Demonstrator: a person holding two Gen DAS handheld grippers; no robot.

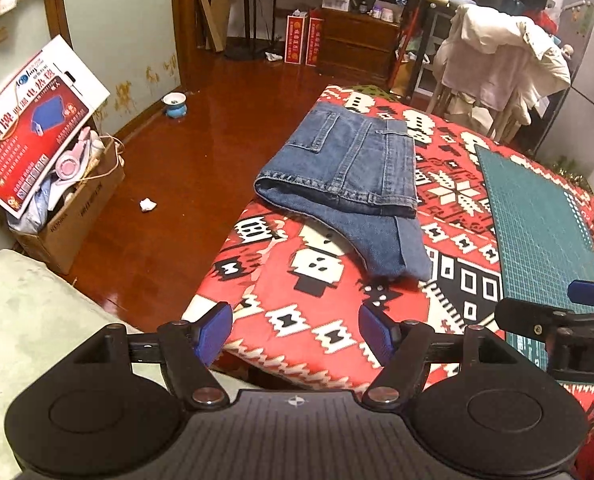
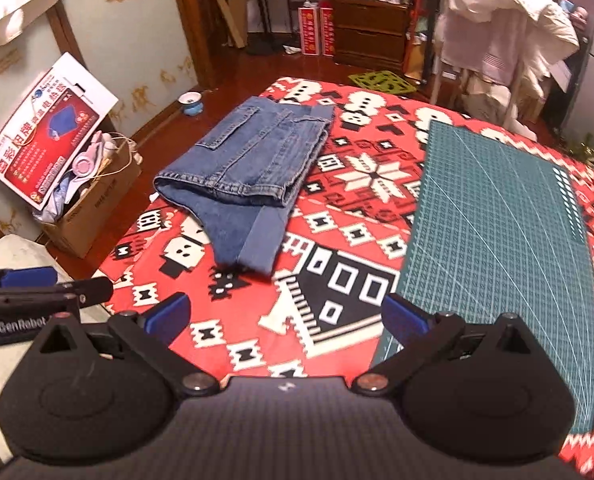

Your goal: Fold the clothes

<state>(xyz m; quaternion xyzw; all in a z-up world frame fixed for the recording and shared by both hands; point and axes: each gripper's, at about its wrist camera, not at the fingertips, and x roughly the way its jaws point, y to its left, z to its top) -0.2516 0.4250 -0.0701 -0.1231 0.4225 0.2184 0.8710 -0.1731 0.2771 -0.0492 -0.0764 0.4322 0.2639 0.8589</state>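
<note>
Folded blue jeans (image 1: 353,168) lie on the red patterned table cover (image 1: 297,320), waistband part on top and a cuffed leg end sticking out toward me. In the right wrist view the jeans (image 2: 249,168) sit at the table's left side. My left gripper (image 1: 295,334) is open above the table's near edge, short of the jeans, holding nothing. My right gripper (image 2: 287,320) is open too, over the cover beside the green mat, empty. Each gripper shows at the edge of the other's view.
A green cutting mat (image 2: 497,248) covers the table's right part. Left of the table are red wood floor, a cardboard box (image 1: 77,216) with clutter and a printed carton. A chair draped with pale clothes (image 1: 497,60) stands behind the table, a small blue bowl (image 1: 174,105) on the floor.
</note>
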